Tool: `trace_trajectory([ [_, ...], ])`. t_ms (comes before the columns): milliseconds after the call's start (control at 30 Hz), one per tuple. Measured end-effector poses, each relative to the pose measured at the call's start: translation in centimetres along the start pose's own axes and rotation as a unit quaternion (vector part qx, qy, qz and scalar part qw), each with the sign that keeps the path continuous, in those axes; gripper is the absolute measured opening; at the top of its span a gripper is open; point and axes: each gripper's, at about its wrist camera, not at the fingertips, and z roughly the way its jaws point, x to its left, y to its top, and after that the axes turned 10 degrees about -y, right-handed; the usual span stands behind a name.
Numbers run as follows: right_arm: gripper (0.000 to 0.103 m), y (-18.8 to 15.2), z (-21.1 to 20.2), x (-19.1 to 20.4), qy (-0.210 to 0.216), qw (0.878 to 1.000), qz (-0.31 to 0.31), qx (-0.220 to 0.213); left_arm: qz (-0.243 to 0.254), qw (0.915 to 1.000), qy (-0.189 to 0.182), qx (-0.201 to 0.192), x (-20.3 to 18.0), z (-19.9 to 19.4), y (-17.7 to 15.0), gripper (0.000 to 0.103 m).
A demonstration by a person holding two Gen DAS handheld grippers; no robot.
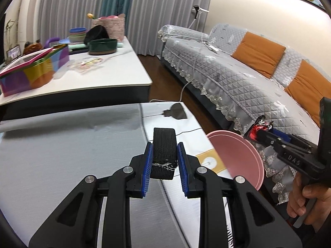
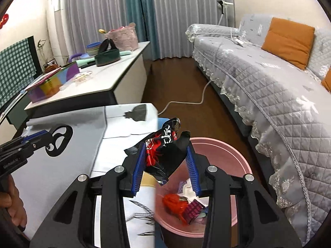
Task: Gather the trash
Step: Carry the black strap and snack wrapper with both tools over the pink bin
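Our left fingers clamp a black tape roll above the table; our right gripper pinches a red-and-black wrapper above the pink bin. Only the right view shows the trash inside the bin.

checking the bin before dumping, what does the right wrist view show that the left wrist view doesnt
Only the right wrist view: trash already inside the pink bin, and the left gripper's black roll side-on. Only the left wrist view: the black webbing roll end-on between the pads, and the right gripper from outside. Both: the bin, the red-and-black wrapper, the sofa.
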Motion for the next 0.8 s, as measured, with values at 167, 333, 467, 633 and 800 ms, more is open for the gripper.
trace_trajectory([
  [167,0.039,-0.4,0.9,-2.0,-0.013,1.000,0.010,0.004,0.009,0.9998,-0.016,0.001,-1.7,1.4,0.2,0.024],
  [333,0.039,-0.7,1.7,-3.3,-0.020,1.000,0.017,0.009,0.013,0.9995,-0.029,0.005,-3.3,3.1,0.7,0.024],
  [467,0.039,-0.9,2.3,-4.2,-0.024,0.999,0.021,0.013,0.019,0.9991,-0.038,0.008,-4.5,4.1,0.8,0.024],
  [633,0.039,-1.1,3.0,-5.4,-0.031,0.999,0.026,0.018,0.025,0.9984,-0.050,0.011,-6.0,5.4,1.0,0.024],
  [800,0.039,-1.3,3.4,-6.4,-0.037,0.999,0.031,0.022,0.031,0.9974,-0.063,0.017,-7.3,6.5,0.9,0.024],
])
